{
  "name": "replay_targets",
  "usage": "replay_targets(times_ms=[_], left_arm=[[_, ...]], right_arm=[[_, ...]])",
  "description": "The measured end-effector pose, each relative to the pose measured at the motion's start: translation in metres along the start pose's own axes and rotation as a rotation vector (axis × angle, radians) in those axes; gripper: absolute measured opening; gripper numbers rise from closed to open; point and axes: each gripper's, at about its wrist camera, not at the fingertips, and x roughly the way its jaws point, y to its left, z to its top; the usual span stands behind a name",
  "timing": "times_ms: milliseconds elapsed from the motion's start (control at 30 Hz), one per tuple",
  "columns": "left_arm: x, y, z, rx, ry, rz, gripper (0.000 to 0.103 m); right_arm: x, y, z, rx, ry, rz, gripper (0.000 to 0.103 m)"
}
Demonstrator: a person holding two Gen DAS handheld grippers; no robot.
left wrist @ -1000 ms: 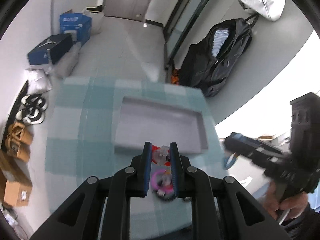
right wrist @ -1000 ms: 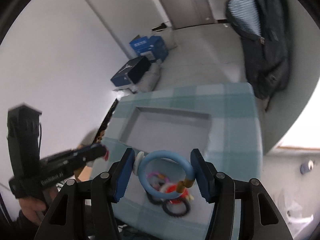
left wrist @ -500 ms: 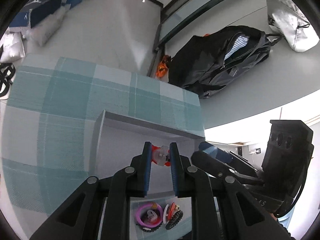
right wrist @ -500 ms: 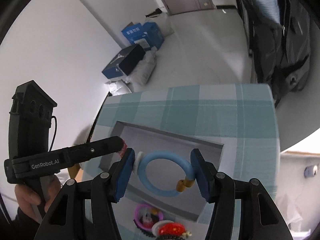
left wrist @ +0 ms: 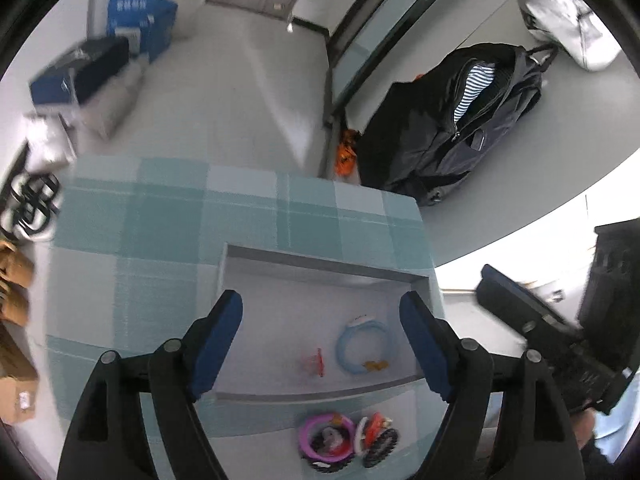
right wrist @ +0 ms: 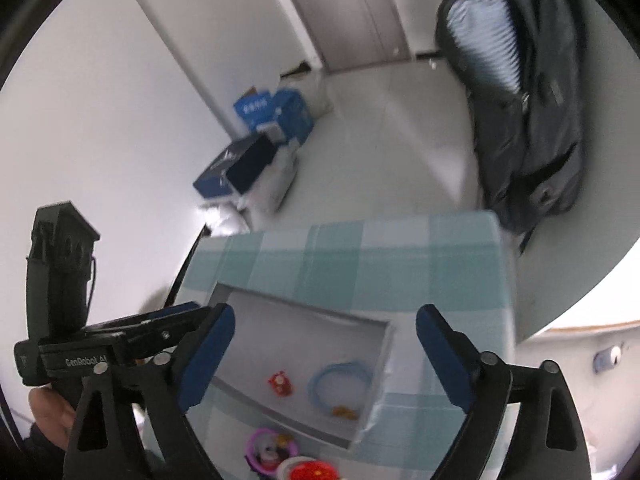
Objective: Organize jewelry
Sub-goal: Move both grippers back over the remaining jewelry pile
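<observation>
Grey tray point(left wrist: 320, 264) holds blue ring point(left wrist: 366, 346) and a blurred, probably red charm point(left wrist: 314, 362); both grippers point(left wrist: 322, 320) point(right wrist: 324, 338) gape empty, risk snagging the clustered rings point(left wrist: 348, 438) on the next pick.

text: "GenRobot AI" | on: left gripper point(right wrist: 216, 344) body, white lettering | other print: unreadable

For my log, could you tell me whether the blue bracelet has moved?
Yes: the blue bracelet left the open right gripper and now lies in the grey tray.
</observation>
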Motion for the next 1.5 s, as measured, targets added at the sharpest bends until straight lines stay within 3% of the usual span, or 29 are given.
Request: replay_targets(times_ms=[300, 433, 633, 867, 1300, 1500], left_arm=[[-0.033, -0.027, -0.033, 0.113, -0.167, 0.235, 0.078], [-0.048, -0.03, -0.048, 0.12, -0.226, 0.287, 0.078], [-0.054, -0.017, -0.08, 0.075, -0.239, 0.336, 0.078], [-0.041, -0.016, -0.119, 0.071, -0.179, 0.344, 0.078], [-0.019, -0.013, -0.149, 0.116, -0.103, 0.383, 0.078], [-0.013, 0.001, -0.152, 0.085, -0.056, 0.389, 0.078]], right_arm=[[-0.049, 0.019, -0.023, -0.101, -0.167, 0.016, 0.099], [-0.066, 0.027, -0.038, -0.131, -0.22, 0.031, 0.101], [-0.077, 0.035, -0.07, -0.161, -0.229, 0.064, 0.102], [-0.071, 0.028, -0.104, -0.131, -0.124, 0.12, 0.102], [-0.028, 0.023, -0.162, -0.236, 0.08, 0.016, 0.101], [-0.002, 0.024, -0.167, -0.252, 0.159, 0.006, 0.092]])
